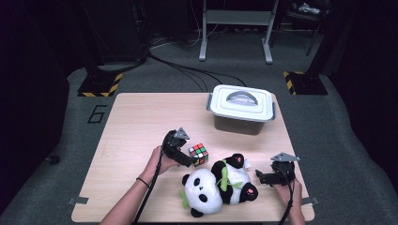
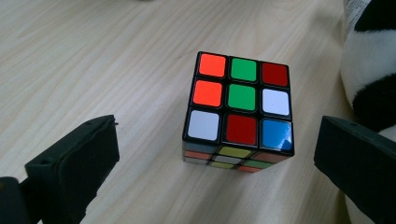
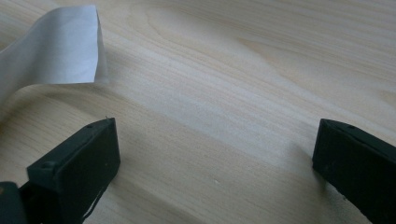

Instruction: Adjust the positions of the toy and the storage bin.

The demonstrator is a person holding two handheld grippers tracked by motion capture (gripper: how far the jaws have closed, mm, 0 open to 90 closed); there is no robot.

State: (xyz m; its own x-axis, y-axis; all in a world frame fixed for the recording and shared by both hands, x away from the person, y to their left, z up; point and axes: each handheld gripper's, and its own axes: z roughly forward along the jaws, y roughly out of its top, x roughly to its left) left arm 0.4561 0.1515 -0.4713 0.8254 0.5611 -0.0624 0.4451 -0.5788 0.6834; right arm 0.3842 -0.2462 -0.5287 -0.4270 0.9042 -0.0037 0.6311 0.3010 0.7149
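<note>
Black jaws of the left claw (image 2: 215, 163) stand wide on either side of the Rubik's cube (image 2: 239, 112), just ahead on the surface (image 2: 93, 56), so I judge a grasp is beginning: advance, then close squarely; the right claw (image 3: 215, 158), also wide, holds nothing.

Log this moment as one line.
left gripper: jaws open, at cube | right gripper: jaws open, beside panda | box: lidded
</note>
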